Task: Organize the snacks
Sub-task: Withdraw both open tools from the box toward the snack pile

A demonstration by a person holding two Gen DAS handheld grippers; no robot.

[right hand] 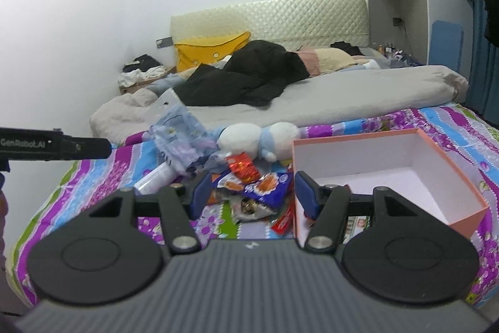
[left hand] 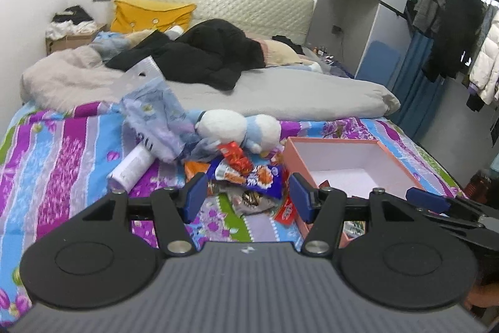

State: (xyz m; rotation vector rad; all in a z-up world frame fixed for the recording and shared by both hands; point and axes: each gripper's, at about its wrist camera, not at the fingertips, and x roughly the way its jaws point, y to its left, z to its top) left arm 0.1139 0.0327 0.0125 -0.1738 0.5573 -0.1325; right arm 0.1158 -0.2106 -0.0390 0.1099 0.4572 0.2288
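Note:
A heap of snack packets lies on the striped bedspread: a blue packet (left hand: 259,180) (right hand: 265,188), a red packet (left hand: 235,156) (right hand: 244,167), a silver-brown one (left hand: 252,200) (right hand: 249,208) and a red one (left hand: 285,213) (right hand: 282,222) against the box. An open pink box (left hand: 352,142) (right hand: 358,139) with a white inside stands right of the heap. My left gripper (left hand: 248,198) hovers open above the heap, nothing between its blue pads. My right gripper (right hand: 252,192) is open too, over the heap beside the box's left wall. Its blue finger (left hand: 427,200) shows in the left wrist view.
A white and blue plush toy (left hand: 240,127) (right hand: 259,138), a crumpled pale blue plastic bag (left hand: 156,114) (right hand: 181,133) and a white tube (left hand: 132,166) (right hand: 157,177) lie behind the heap. A grey duvet (left hand: 280,95) and black clothes (left hand: 205,55) cover the far bed.

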